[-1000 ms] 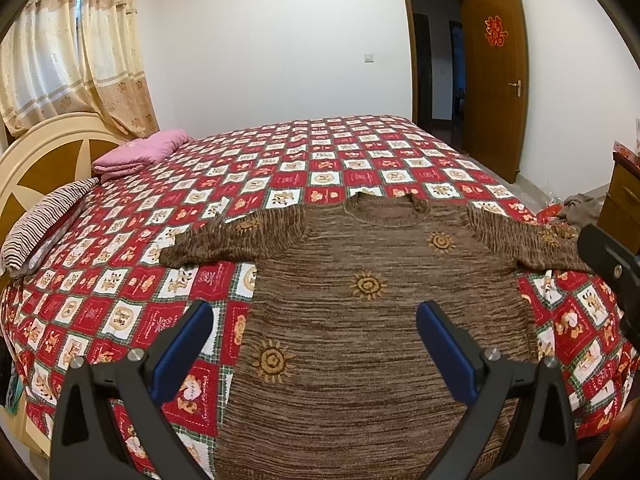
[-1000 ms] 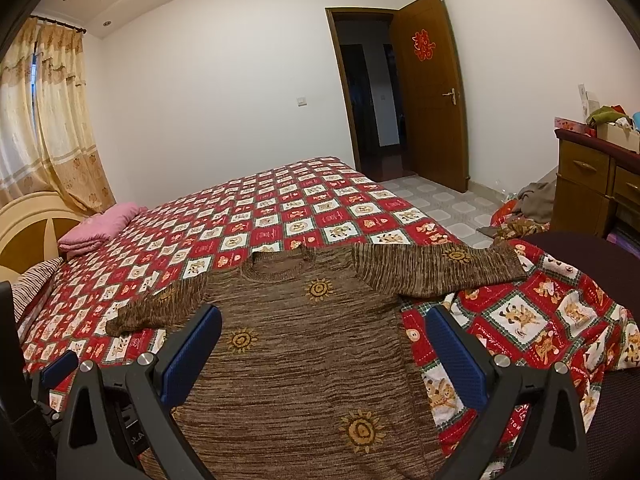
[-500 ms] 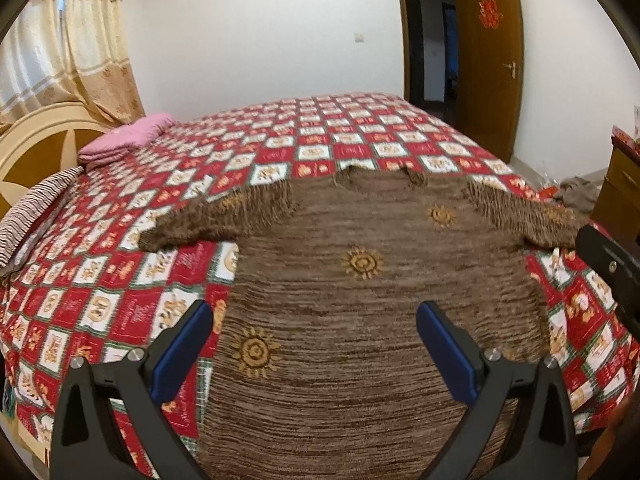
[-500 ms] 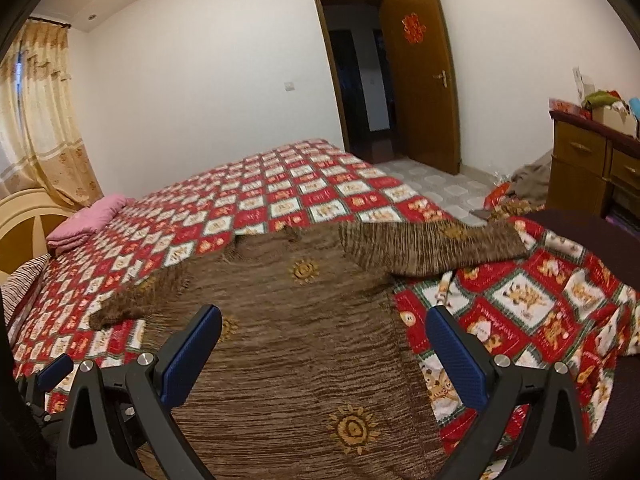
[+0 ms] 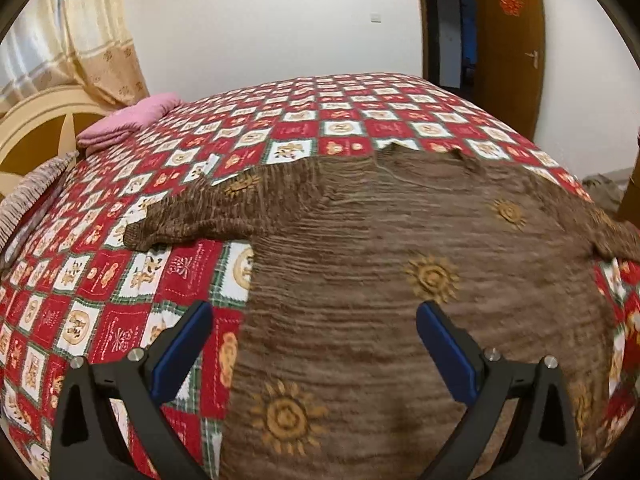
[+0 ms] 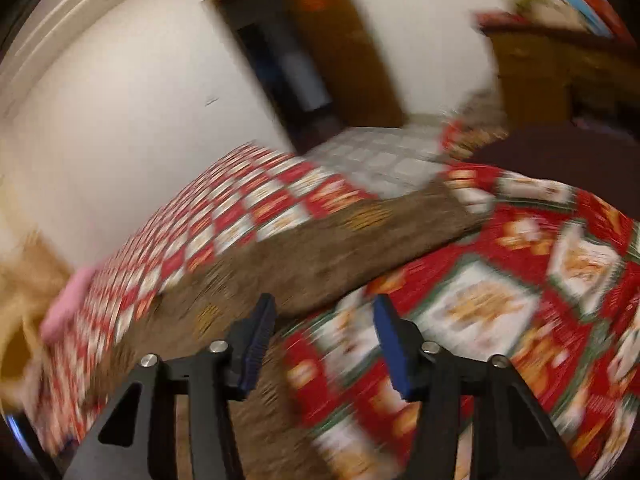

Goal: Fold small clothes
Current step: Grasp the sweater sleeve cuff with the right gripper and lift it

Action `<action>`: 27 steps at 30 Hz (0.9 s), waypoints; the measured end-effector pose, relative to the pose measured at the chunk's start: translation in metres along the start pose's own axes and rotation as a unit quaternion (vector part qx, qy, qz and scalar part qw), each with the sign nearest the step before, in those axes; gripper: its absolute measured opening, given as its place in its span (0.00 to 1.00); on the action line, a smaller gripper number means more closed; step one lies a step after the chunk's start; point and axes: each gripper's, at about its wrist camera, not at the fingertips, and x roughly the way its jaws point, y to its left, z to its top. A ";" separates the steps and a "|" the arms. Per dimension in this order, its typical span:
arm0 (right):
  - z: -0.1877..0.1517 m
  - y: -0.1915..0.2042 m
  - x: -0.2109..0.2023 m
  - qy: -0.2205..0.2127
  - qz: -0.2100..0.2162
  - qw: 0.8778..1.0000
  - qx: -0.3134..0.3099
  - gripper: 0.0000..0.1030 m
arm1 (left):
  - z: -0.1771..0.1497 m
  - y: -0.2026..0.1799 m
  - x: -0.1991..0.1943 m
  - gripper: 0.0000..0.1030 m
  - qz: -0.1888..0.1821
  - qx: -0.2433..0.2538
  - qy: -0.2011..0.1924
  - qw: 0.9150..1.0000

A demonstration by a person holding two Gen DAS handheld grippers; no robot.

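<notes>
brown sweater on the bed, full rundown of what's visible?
The brown sweater is a streaky, ribbed-looking knit with orange-yellow sun motifs. It lies flat and unfolded on the red checked bedspread, neckline away from the cameras, both sleeves spread sideways; the left sleeve's cuff rests on the spread. The left gripper hangs open above its lower body, not gripping. The right gripper, jaws closing, is near the right sleeve's underside with nothing clamped; that view is blurred.
</notes>
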 end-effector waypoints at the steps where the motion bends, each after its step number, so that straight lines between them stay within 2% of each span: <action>1: 0.014 -0.019 0.010 0.008 -0.004 1.000 0.024 0.50 | 0.002 0.003 0.004 1.00 -0.002 -0.007 -0.001 1.000; 6: 0.044 -0.070 0.052 0.039 -0.034 0.994 0.095 0.50 | 0.006 0.000 0.022 1.00 -0.002 -0.009 -0.001 1.000; 9: 0.051 -0.075 0.076 0.046 -0.059 0.993 0.094 0.50 | 0.009 -0.003 0.033 1.00 -0.001 -0.002 -0.002 1.000; 12: 0.053 -0.079 0.095 0.061 -0.060 0.992 0.097 0.50 | 0.013 -0.004 0.044 1.00 0.008 0.009 -0.014 1.000; 14: 0.054 -0.079 0.100 0.051 -0.067 0.991 0.103 0.50 | 0.016 -0.002 0.052 1.00 0.014 0.015 -0.019 1.000; 18: 0.058 -0.071 0.106 0.041 -0.105 0.991 0.066 0.48 | 0.021 0.009 0.072 1.00 0.019 0.004 -0.025 0.999; 20: 0.060 -0.070 0.108 0.042 -0.136 0.989 0.052 0.29 | 0.022 0.015 0.082 1.00 0.016 -0.003 -0.019 1.000; 22: 0.063 -0.074 0.108 0.040 -0.132 0.989 0.053 0.26 | 0.020 0.020 0.091 1.00 0.004 -0.015 0.002 1.000; 24: 0.064 -0.074 0.104 0.043 -0.137 0.989 0.040 0.19 | 0.015 0.028 0.100 1.00 -0.025 -0.037 0.028 0.999; 25: 0.066 -0.072 0.102 0.046 -0.134 0.989 0.030 0.08 | 0.012 0.031 0.105 1.00 -0.039 -0.048 0.041 0.997; 27: 0.071 -0.066 0.098 0.055 -0.133 0.989 0.020 0.07 | 0.010 0.035 0.108 1.00 -0.060 -0.065 0.047 0.995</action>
